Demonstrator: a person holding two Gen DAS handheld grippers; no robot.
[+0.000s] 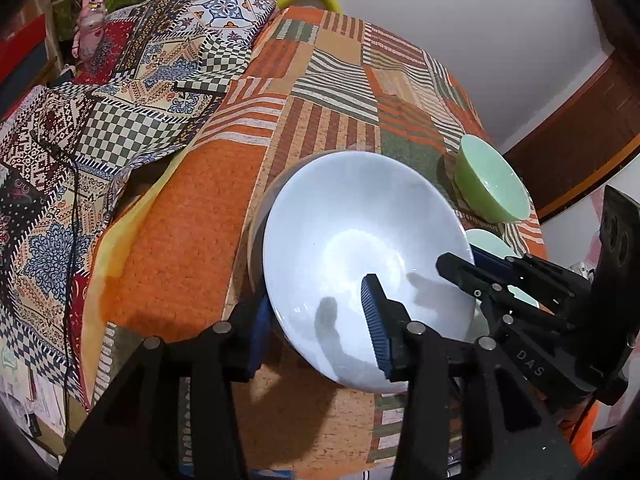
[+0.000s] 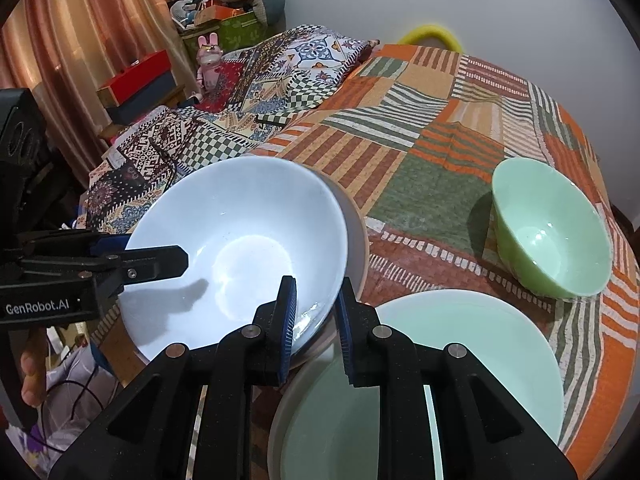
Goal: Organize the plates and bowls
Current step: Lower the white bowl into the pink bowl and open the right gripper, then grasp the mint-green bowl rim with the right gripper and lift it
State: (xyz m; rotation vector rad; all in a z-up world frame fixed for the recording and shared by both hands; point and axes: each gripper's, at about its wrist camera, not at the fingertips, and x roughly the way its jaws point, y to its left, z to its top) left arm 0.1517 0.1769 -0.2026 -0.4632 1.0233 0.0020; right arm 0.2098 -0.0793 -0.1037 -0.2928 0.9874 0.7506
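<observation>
A white bowl sits tilted inside a beige bowl on the patchwork-covered table. My left gripper straddles the white bowl's near rim, one pad outside and one inside. Its jaws stand apart and do not press on the rim. My right gripper is shut on the white bowl's opposite rim. Each gripper shows in the other's view, the right gripper and the left gripper. A pale green plate lies beside the bowls, and a green bowl stands beyond it.
A folded patterned quilt lies along the table's left side. Behind it are a pink toy rabbit, boxes and a curtain. A yellow ring peeks over the far edge. A person's fingers hold the left gripper.
</observation>
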